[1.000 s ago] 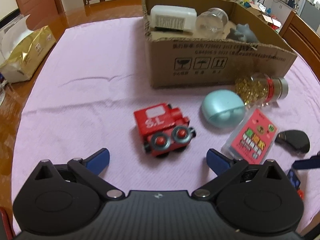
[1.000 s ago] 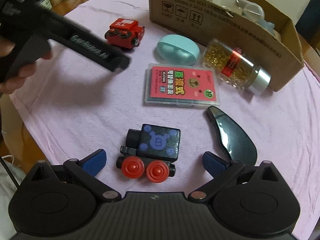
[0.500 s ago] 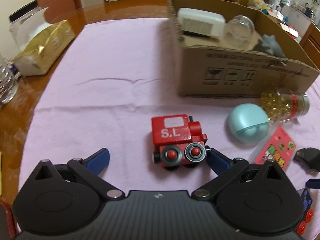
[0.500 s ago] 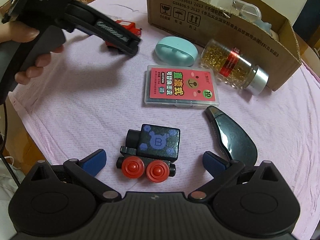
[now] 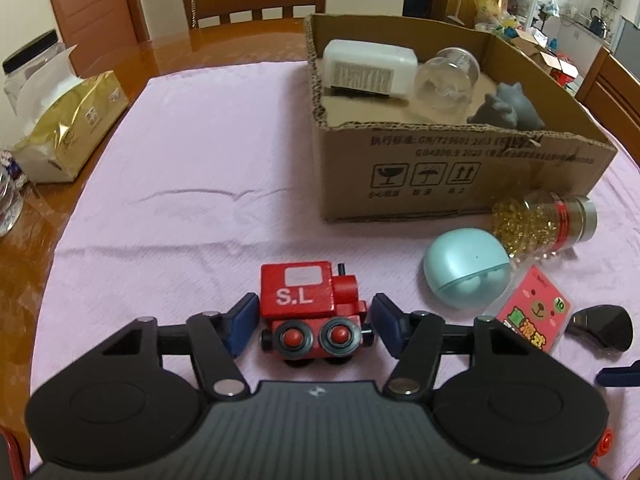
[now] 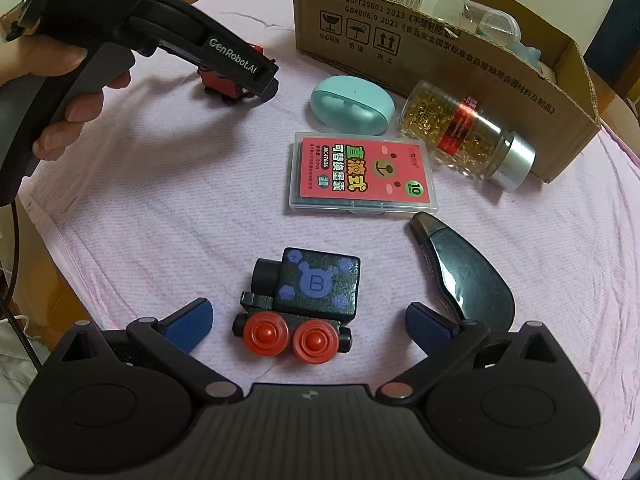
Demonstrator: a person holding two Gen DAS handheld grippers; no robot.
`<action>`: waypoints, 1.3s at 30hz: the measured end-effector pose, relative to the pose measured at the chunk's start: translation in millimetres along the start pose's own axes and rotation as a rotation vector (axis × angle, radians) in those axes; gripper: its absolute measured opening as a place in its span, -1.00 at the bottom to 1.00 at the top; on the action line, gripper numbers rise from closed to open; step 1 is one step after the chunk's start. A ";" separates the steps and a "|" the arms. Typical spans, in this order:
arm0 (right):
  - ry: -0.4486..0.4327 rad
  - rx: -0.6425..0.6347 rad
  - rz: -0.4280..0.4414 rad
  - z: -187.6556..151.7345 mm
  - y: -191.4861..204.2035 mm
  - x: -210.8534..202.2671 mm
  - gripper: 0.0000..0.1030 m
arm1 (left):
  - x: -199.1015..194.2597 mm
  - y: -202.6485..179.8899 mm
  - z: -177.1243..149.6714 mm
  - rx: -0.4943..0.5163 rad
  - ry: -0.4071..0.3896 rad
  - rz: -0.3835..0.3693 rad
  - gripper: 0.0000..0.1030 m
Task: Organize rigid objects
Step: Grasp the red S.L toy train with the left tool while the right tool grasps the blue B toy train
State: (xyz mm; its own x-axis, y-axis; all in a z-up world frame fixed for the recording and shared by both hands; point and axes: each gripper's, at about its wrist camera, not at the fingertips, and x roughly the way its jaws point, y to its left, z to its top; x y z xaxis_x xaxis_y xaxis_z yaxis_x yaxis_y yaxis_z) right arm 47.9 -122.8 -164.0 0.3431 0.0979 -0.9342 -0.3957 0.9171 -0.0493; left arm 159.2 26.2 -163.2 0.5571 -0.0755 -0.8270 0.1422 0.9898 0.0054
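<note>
The left gripper (image 5: 314,320), pitched steeply down, has just been closing its fingers (image 5: 240,318) around the red train (image 5: 310,312) marked "S.L"; a slight gap is seen. The right gripper (image 6: 308,322) is held wide open over the "B" train (image 6: 304,304). "GenRobot.AI" is read beyond.

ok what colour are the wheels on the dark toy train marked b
Red wheels on the dark toy train, clearest in the right wrist view.

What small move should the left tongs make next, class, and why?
Probably finish closing on the red train and lift it toward the box. The left tongs have just been closing, and the train sits between the blue pads with thin gaps still showing on both sides, so it does not look gripped yet. The box stands open close behind.
</note>
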 end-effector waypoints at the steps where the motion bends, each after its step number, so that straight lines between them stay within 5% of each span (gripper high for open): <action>1: 0.000 0.002 -0.001 0.1 -0.1 -0.1 1.00 | -0.2 -0.6 -0.3 0.004 -0.002 0.001 0.19; 6: 0.005 0.009 -0.004 -0.2 5.9 -3.1 0.95 | 0.0 -0.4 -0.7 0.011 -0.007 -0.010 0.19; 17: -0.011 0.025 -0.014 7.2 13.1 -12.5 0.13 | 0.6 0.8 1.2 0.020 0.000 -0.025 0.18; 23: -0.006 0.045 -0.035 5.9 13.0 -12.4 0.13 | -0.3 0.4 2.5 0.035 0.003 -0.037 -0.02; 39: -0.010 0.058 -0.055 2.9 3.1 -19.8 0.12 | -16.7 2.5 7.8 0.130 0.025 -0.090 -0.03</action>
State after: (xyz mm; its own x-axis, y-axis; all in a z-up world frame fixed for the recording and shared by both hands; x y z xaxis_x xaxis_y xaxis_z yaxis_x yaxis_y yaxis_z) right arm 42.3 -120.8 -144.6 0.3714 0.0502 -0.9271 -0.3264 0.9419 -0.0797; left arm 156.7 29.0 -145.0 0.5170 -0.1580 -0.8413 0.2961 0.9552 0.0025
